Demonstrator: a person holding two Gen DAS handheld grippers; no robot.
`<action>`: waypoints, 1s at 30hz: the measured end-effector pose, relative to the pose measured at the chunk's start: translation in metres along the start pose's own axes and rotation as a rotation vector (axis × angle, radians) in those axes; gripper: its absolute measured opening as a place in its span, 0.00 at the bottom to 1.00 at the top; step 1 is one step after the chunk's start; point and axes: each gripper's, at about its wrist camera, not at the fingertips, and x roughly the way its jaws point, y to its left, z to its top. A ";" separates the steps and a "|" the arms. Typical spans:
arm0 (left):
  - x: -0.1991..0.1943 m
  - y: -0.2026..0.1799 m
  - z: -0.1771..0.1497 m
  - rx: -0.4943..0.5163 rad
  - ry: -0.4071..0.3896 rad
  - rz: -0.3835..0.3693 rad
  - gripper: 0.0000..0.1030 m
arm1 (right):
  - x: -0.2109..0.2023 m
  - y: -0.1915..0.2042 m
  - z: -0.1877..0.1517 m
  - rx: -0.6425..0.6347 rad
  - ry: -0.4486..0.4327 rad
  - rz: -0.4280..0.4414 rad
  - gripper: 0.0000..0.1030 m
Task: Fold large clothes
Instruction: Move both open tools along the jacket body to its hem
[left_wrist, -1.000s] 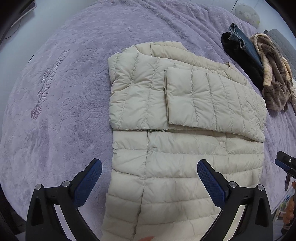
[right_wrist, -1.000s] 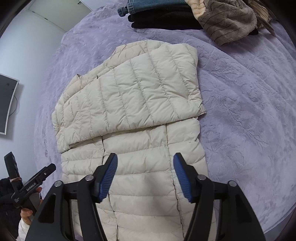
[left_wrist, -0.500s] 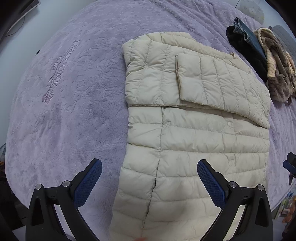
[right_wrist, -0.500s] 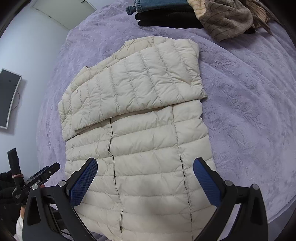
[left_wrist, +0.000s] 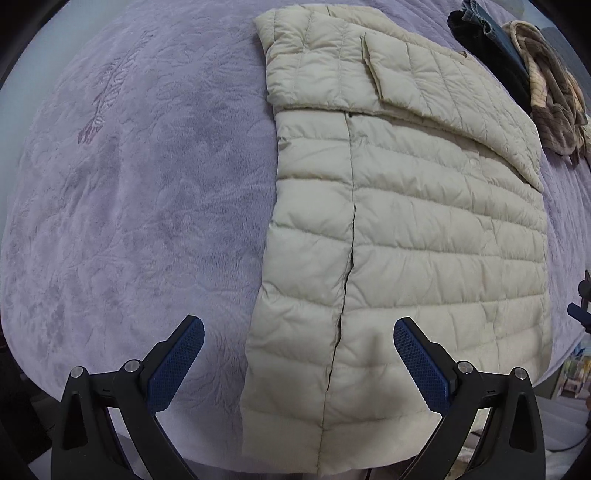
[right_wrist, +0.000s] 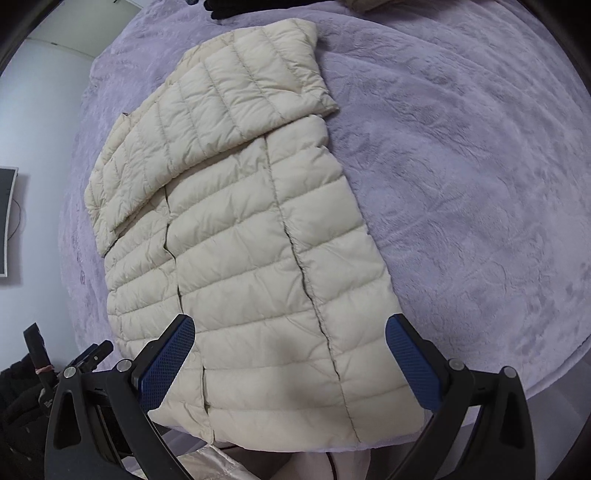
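I have both tongs aimed steeply down over the near edge of the bed (left_wrist: 129, 192). My left tongs (left_wrist: 298, 360) point almost straight down, their blue pads spread wide and gripping nothing, straddling the left hem corner of the jacket (left_wrist: 406, 229) without touching it. My right tongs (right_wrist: 290, 356) tilt slightly forward; their jaws have just been opening and now stand fully apart, empty, hovering above the jacket's hem with the cloth below the gap. I count one cream quilted jacket, lying flat on the purple bed cover, hem at the near edge, both sleeves folded across the chest toward the far side. One small heap of dark and brown clothes (left_wrist: 524, 74) sits at the far right corner.
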 end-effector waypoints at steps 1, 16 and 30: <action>0.003 0.003 -0.004 -0.003 0.017 -0.015 1.00 | 0.001 -0.007 -0.003 0.014 0.006 0.011 1.00; 0.045 0.040 -0.051 -0.089 0.216 -0.278 1.00 | 0.032 -0.107 -0.070 0.301 0.170 0.245 1.00; 0.048 0.009 -0.053 -0.050 0.236 -0.366 0.97 | 0.054 -0.084 -0.079 0.368 0.151 0.498 1.00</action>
